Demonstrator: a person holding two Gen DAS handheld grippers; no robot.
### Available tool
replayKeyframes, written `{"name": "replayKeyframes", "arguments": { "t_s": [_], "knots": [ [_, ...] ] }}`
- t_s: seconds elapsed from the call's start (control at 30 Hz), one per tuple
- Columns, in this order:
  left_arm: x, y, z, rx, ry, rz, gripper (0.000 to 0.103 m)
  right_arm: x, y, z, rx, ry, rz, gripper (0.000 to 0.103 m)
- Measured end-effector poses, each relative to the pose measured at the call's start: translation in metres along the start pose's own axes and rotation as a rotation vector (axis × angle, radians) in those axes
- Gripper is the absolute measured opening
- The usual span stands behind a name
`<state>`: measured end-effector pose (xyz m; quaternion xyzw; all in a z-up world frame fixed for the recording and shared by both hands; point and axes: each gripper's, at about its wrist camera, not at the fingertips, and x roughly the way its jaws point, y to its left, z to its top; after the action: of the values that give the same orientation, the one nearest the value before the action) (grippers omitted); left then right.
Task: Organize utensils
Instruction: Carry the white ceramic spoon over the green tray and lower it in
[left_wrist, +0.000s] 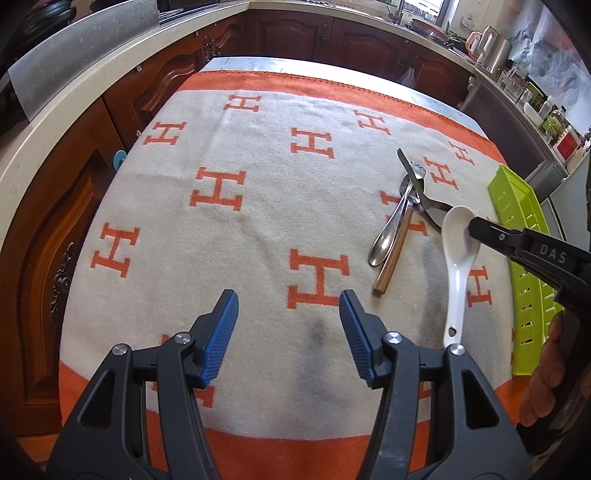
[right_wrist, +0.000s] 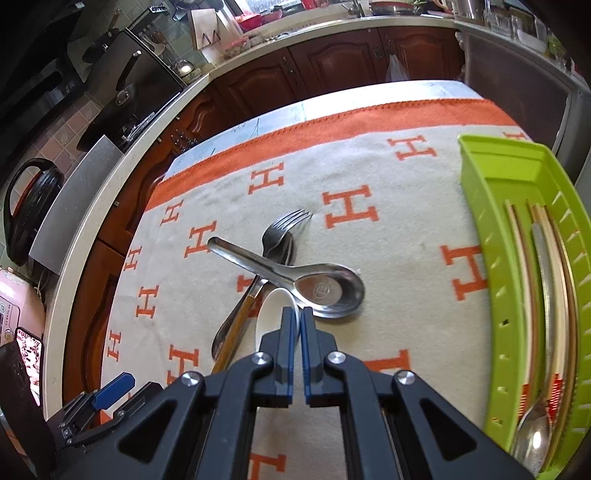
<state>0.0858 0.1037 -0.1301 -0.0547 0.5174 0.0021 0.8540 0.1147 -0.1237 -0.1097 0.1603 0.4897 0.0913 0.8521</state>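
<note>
My right gripper (right_wrist: 299, 314) is shut on the bowl rim of a white ceramic spoon (left_wrist: 458, 258), which hangs a little above the cloth with its handle pointing down. In the right wrist view only part of the white bowl (right_wrist: 269, 317) shows behind the fingers. Just beyond it lies a pile of utensils: a large steel spoon (right_wrist: 325, 291), a fork (right_wrist: 284, 229) and a wooden-handled piece (right_wrist: 236, 339). The left gripper (left_wrist: 288, 306) stands open over bare cloth with nothing between its blue pads. A green tray (right_wrist: 517, 295) at the right holds chopsticks and a metal spoon.
An orange and cream blanket (left_wrist: 221, 221) with H letters covers the table. Dark wooden cabinets and a pale countertop (left_wrist: 92, 92) curve around the far and left sides. A person's fingers (left_wrist: 546, 369) hold the right gripper near the tray (left_wrist: 517, 236).
</note>
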Motion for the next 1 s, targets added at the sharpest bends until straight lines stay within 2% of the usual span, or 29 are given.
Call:
{"name": "replayKeyframes", "arguments": {
  "t_s": [0.67,1.0],
  "knots": [
    [-0.018,-0.025,-0.007,0.063,-0.020,0.018,0.054,-0.080,-0.043,-0.001,0.026,-0.162,-0.042,0.003],
    [-0.022,-0.043,-0.010,0.104,-0.019,0.025,0.054,-0.124,-0.078,0.001,0.049,-0.246,-0.139,0.003]
  ]
}}
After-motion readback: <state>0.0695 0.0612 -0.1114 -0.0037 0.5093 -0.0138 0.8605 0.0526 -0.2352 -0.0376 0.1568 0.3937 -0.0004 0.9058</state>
